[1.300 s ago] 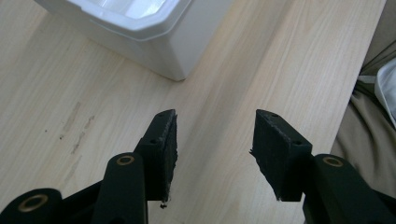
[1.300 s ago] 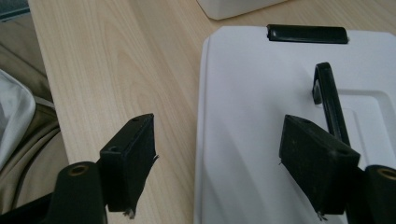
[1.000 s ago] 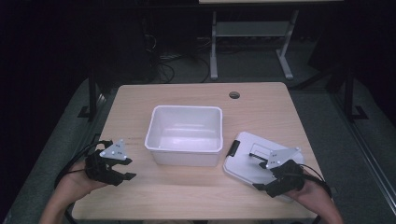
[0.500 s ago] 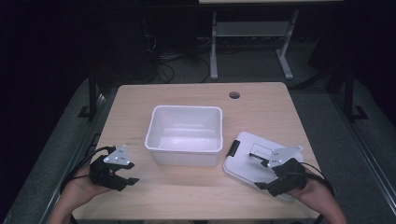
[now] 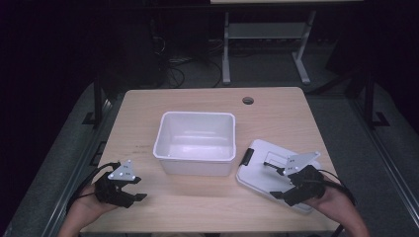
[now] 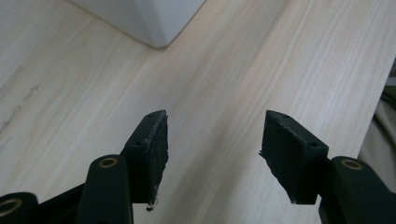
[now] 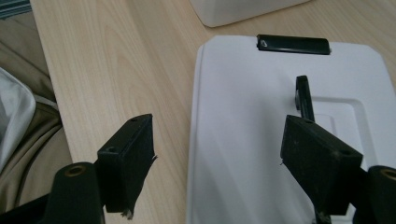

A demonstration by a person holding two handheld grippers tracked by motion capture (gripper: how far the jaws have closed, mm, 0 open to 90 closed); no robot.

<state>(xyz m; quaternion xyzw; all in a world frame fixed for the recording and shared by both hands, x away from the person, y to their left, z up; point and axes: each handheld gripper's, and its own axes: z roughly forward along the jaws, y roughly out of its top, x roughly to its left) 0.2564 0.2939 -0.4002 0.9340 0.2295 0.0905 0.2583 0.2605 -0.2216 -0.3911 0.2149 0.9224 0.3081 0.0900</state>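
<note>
A white open bin [image 5: 197,140] stands empty in the middle of the wooden table [image 5: 276,113]. Its white lid [image 5: 257,173] lies flat to the right, with a black latch [image 5: 245,157] on the edge nearest the bin. My right gripper [image 5: 279,183] hovers open over the lid's near side. In the right gripper view one jaw is over the wood and the other over the lid [image 7: 261,93], and neither pad presses on it. My left gripper [image 5: 140,189] is low over the table's front left. Its jaws have just been opening, with nothing between them [image 6: 215,119].
A corner of the bin [image 6: 149,18] shows ahead of the left jaws. The table's front edge runs close behind both hands. A round cable hole [image 5: 248,100] sits at the back right. A metal stand [image 5: 267,34] and cables lie on the floor beyond.
The left gripper has sunk closer to the tabletop and its jaws stand wider apart. The right gripper and the lid have stayed where they were.
</note>
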